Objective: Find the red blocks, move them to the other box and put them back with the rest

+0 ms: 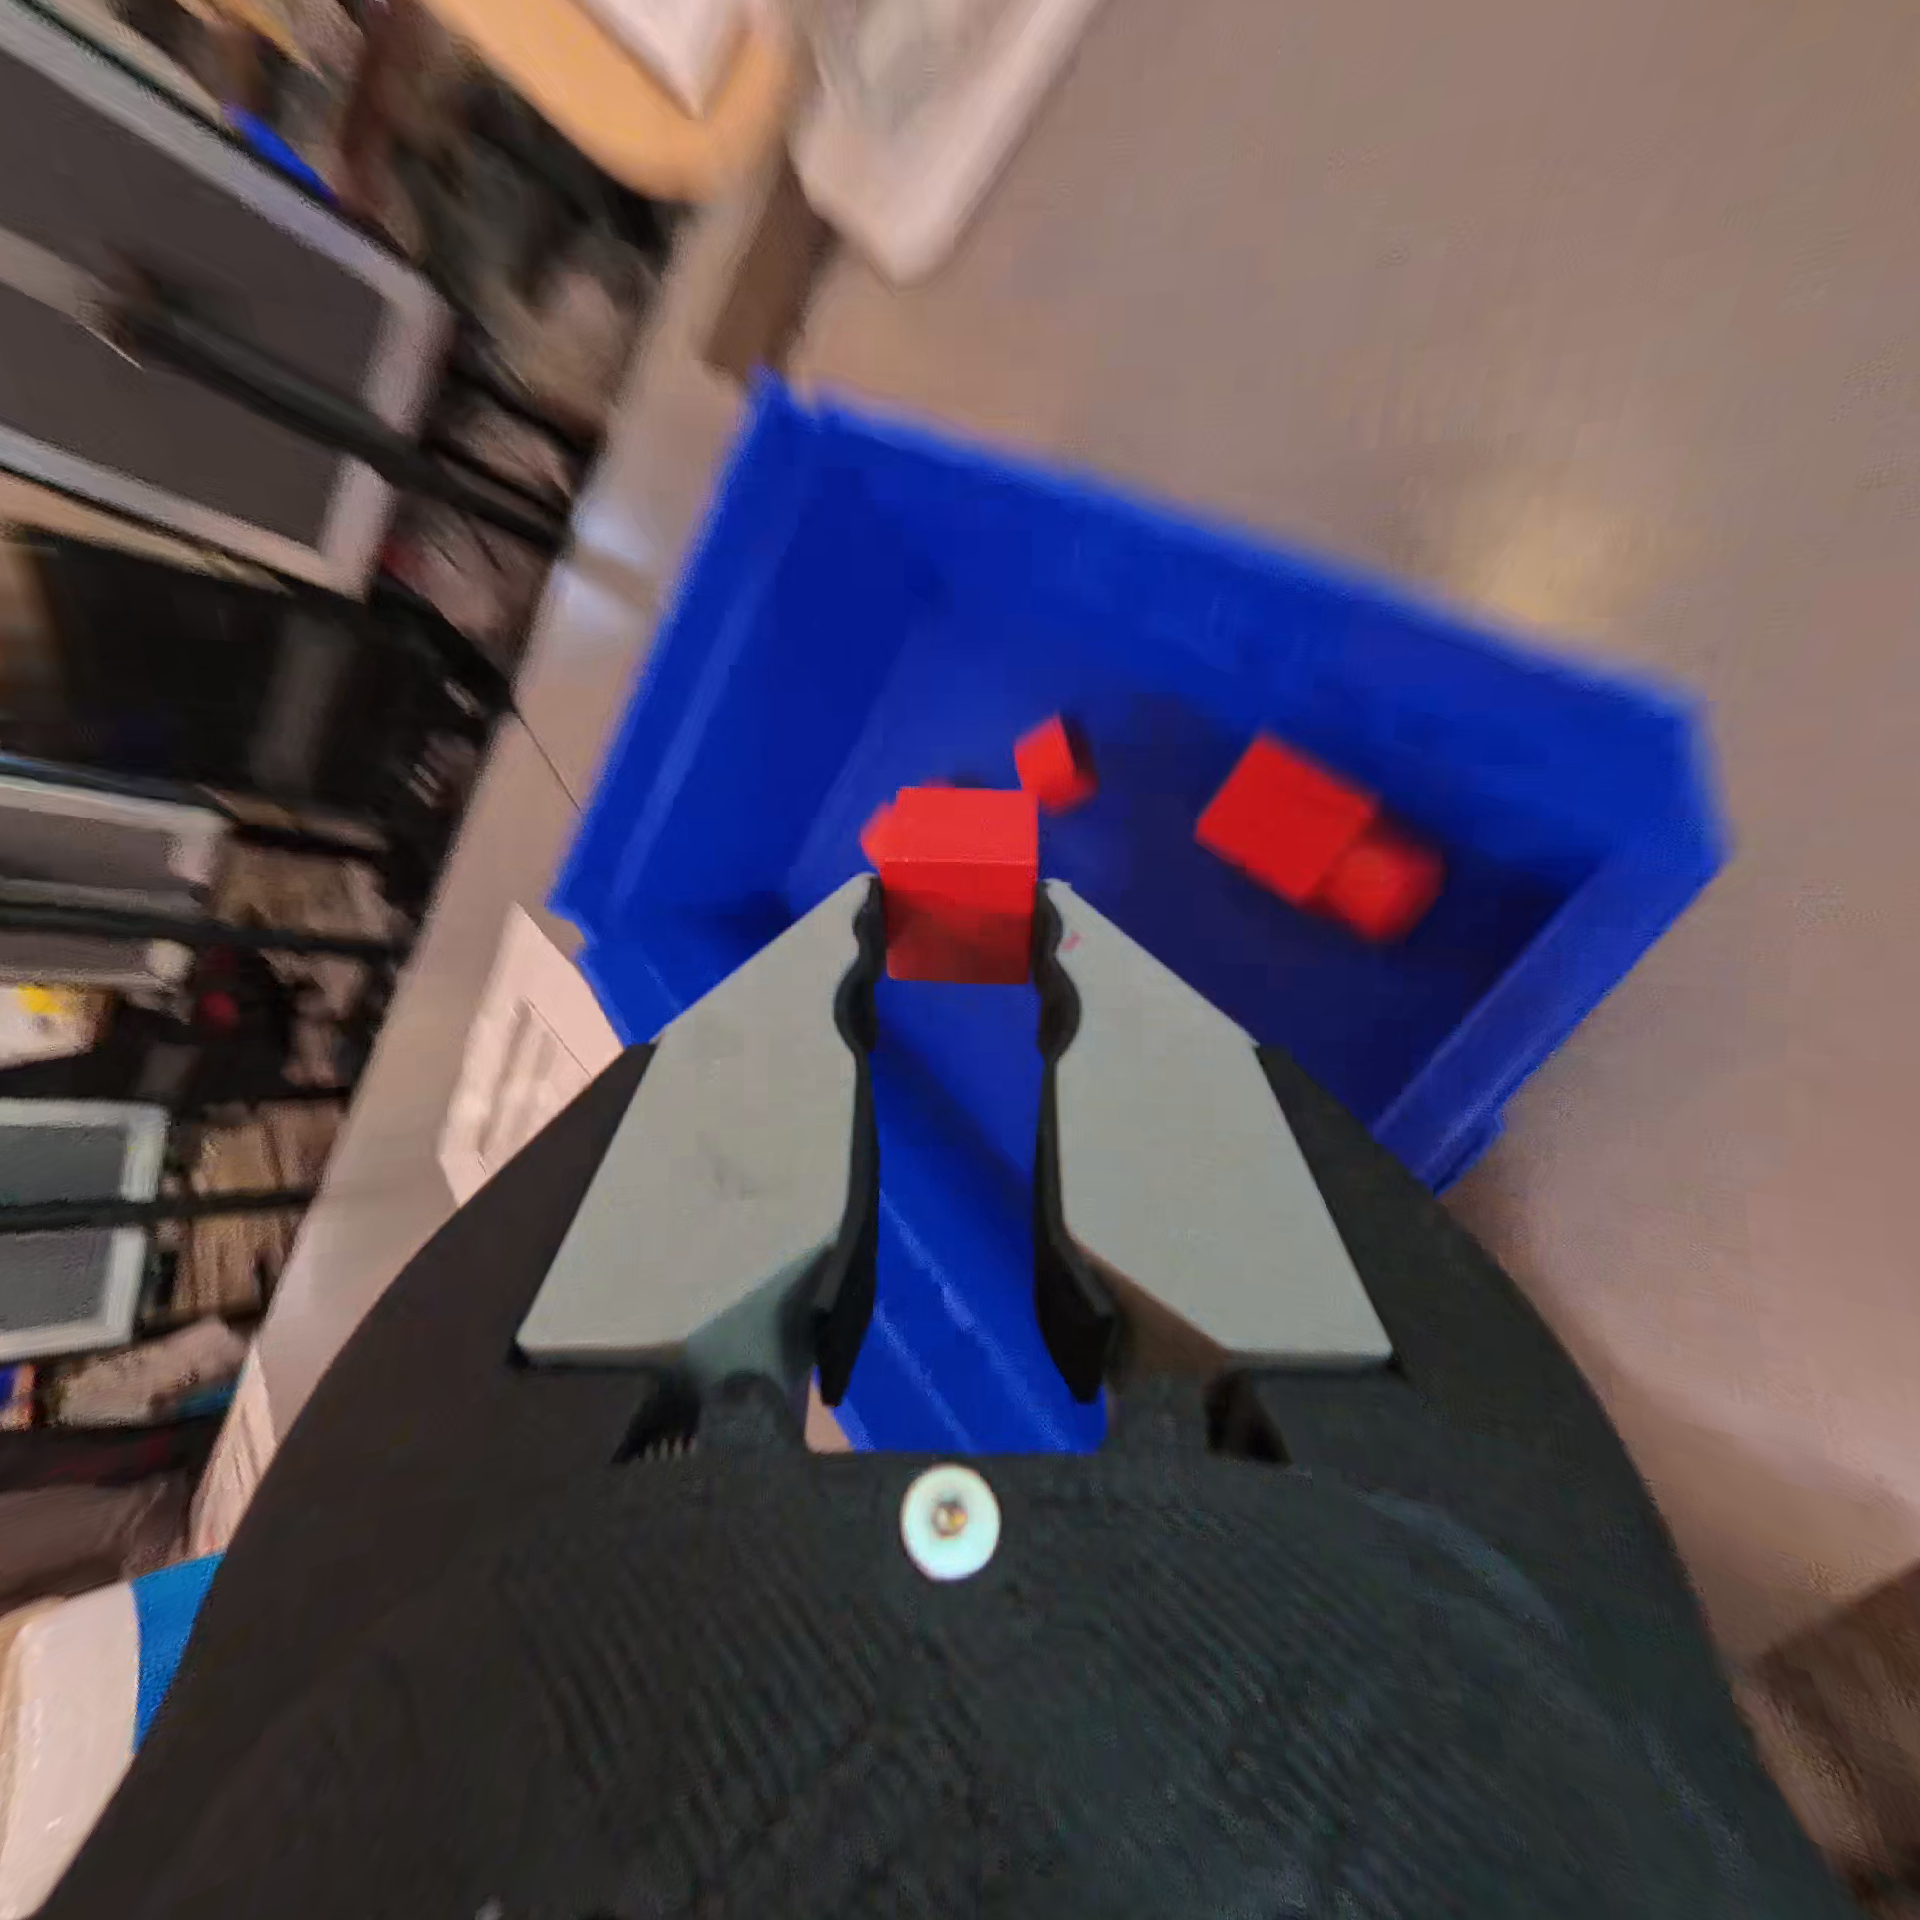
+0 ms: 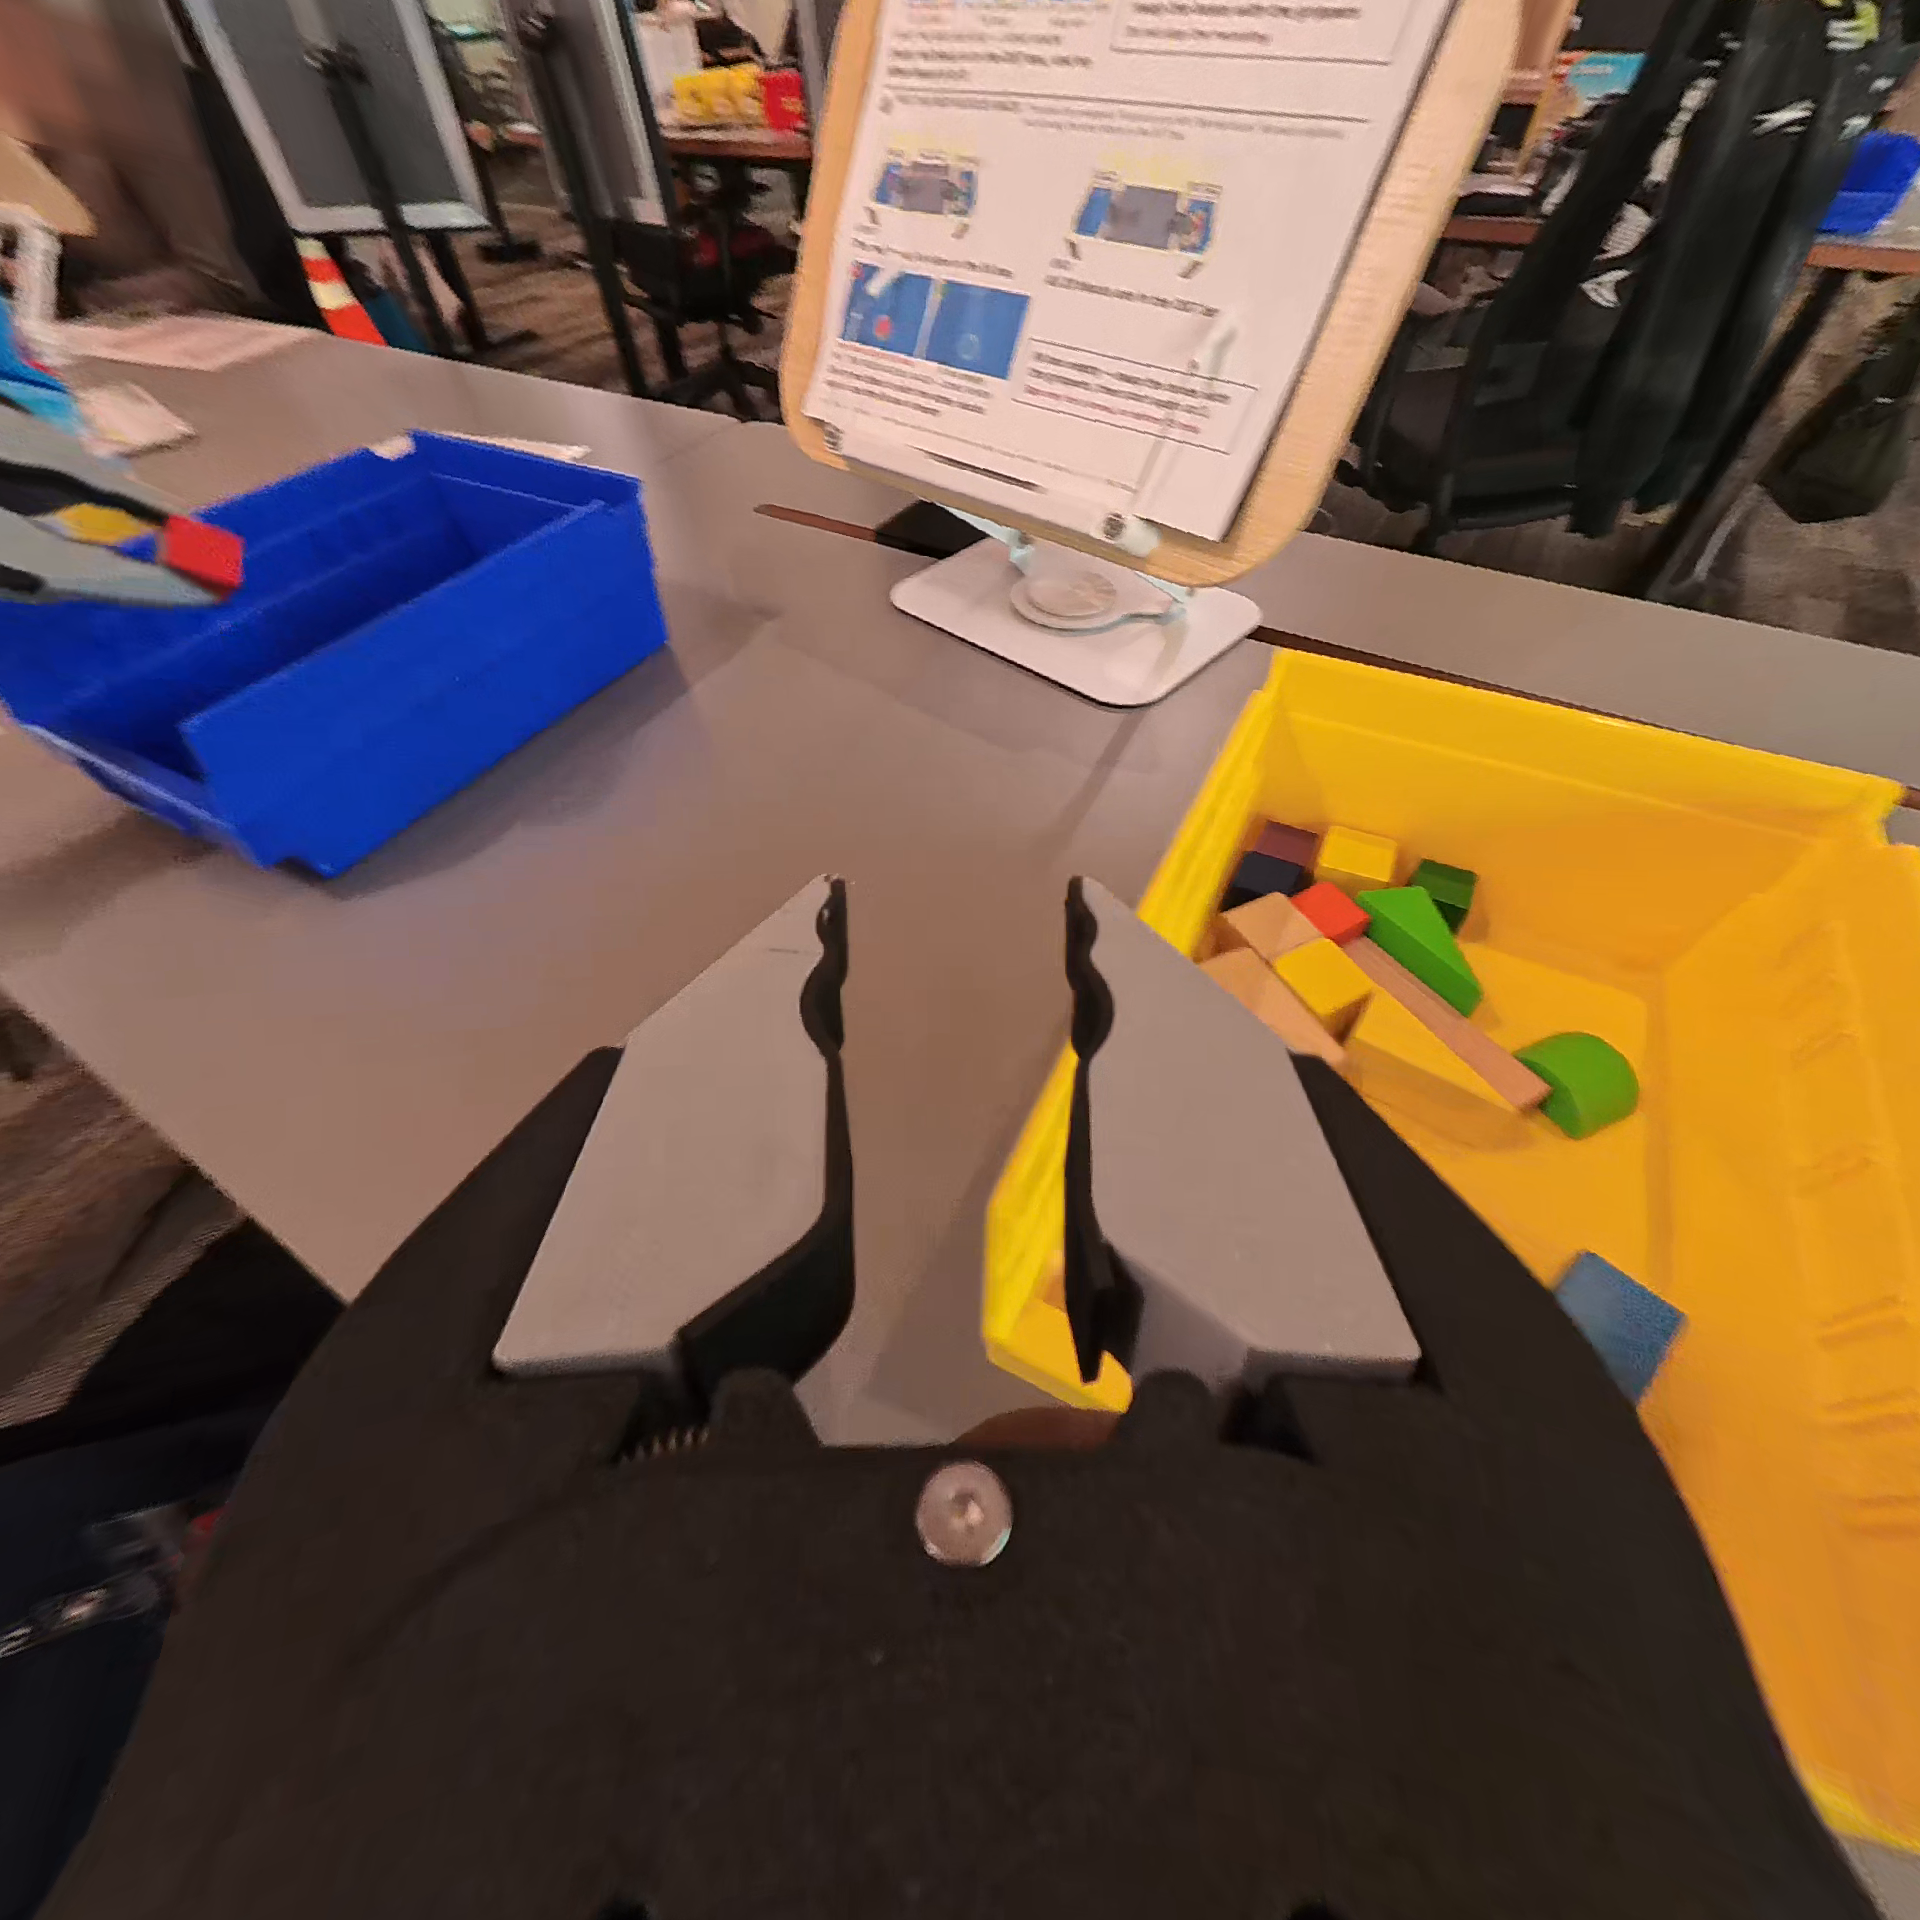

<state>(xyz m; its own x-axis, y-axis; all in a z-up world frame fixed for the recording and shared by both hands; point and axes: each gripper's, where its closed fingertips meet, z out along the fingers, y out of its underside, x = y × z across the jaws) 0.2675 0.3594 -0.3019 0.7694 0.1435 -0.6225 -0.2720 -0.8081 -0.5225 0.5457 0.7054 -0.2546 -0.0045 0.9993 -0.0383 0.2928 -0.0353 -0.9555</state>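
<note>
In the left wrist view my left gripper point(image 1: 956, 906) is shut on a red cube point(image 1: 961, 883), both pads pressed on its sides, above the blue box point(image 1: 1143, 582). Three more red blocks lie in that box: a small one point(image 1: 1055, 762), a larger one point(image 1: 1283, 816) and one beside it point(image 1: 1382, 888). The right wrist view shows the left gripper point(image 2: 156, 566) with the red cube point(image 2: 203, 551) over the blue box point(image 2: 416, 707). My right gripper point(image 2: 956, 904) is open and empty over the grey table, next to the yellow box point(image 2: 1558, 769) of mixed coloured blocks, with an orange-red one point(image 2: 1330, 912) among them.
A tilted board with a printed sheet on a white stand point(image 2: 1081, 623) sits at the table's far side between the boxes. A blue flat block point(image 2: 1621, 1320) lies in the yellow box's near part. Racks and furniture point(image 1: 208, 623) stand beyond the table edge.
</note>
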